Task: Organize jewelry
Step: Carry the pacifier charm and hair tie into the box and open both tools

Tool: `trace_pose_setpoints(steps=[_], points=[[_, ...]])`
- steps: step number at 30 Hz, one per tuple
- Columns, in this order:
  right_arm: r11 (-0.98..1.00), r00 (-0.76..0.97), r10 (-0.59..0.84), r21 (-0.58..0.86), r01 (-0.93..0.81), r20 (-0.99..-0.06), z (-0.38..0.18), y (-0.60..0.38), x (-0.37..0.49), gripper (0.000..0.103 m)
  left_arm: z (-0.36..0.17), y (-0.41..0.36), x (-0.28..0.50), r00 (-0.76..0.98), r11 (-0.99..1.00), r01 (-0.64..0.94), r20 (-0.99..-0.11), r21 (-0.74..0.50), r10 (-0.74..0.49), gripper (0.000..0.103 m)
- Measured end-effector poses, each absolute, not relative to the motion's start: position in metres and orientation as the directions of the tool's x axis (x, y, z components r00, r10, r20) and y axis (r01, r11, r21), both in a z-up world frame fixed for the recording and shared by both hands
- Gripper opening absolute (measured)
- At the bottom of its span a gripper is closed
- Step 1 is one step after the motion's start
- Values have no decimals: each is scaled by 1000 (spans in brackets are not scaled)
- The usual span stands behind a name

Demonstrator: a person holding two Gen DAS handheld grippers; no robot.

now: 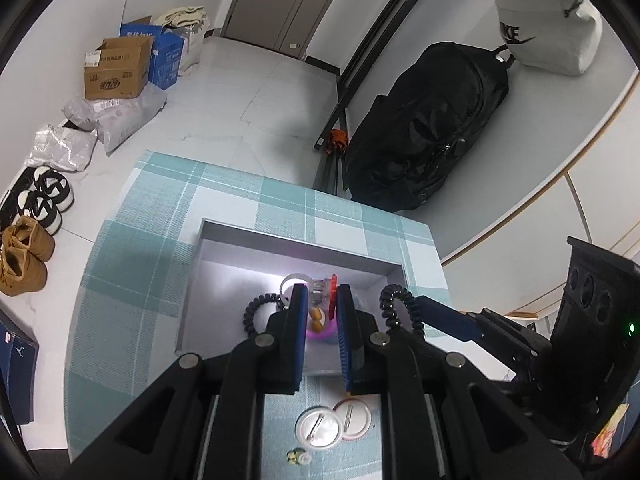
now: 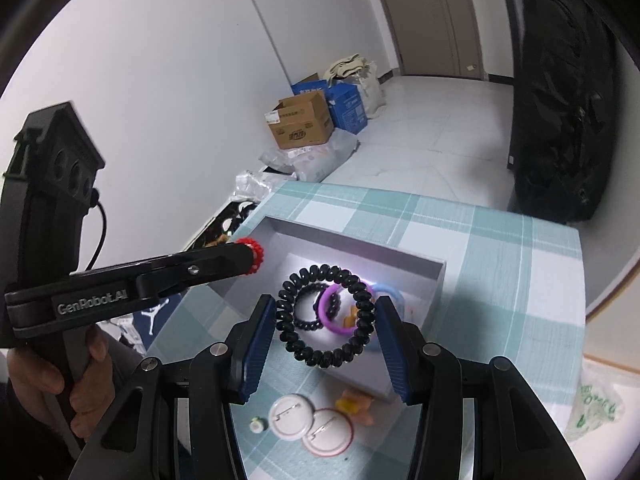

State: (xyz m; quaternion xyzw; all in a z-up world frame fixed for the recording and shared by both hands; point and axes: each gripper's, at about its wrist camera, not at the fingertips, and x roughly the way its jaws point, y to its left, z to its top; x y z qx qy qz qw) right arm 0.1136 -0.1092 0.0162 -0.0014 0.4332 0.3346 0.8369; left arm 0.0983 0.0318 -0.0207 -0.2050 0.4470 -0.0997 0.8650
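Note:
A grey open box (image 1: 296,236) (image 2: 352,242) sits on the teal checked tablecloth. My left gripper (image 1: 323,300) is shut on a red toothed hair clip (image 1: 333,294) (image 2: 253,255) and holds it above the box. My right gripper (image 2: 326,322) holds a black coiled hair tie (image 2: 326,316) (image 1: 400,308) between its pads over the box's near edge. In the box lie another black coil tie (image 1: 256,312) (image 2: 310,310), a purple ring (image 2: 336,312), a blue ring (image 2: 386,292) and a clear ring (image 1: 294,280). Two round white pin badges (image 1: 320,426) (image 2: 290,416) lie in front of the box.
A small green-white stud (image 2: 256,425) and an orange trinket (image 2: 352,402) lie by the badges. Cardboard and blue boxes (image 1: 116,68), parcels and shoes (image 1: 24,256) line the floor at left. A black bag (image 1: 424,136) stands beyond the table. A plastic bag (image 2: 596,404) lies at right.

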Motion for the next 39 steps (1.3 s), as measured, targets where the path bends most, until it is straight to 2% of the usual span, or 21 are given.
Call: trace_pose_setpoints(steps=[10,19,34,38,39], points=[[756,386,577,291,-587,-719,9,-110,129,49,-32,33,118,545,889,-47,-758,-455,-359,10],[753,350,601,361,-551,-719,-3,-114,145,49,-44,32,131,513,893,-58,-781,-447,-358,10],[772,339,585,379,-510,-737,-9,-116,153,52,-48,31,138,489,887,-57,-788,-458,-375,11],[783,358,567,350,-514,-742,-6,-116,150,54,-53,36,138,487,863,-77,-774,-499,-404,18],[785,367,563,341,-516,-740,-4,-117,148,57,-54,38,138,484,851,-79,-767,-519,-422,28]])
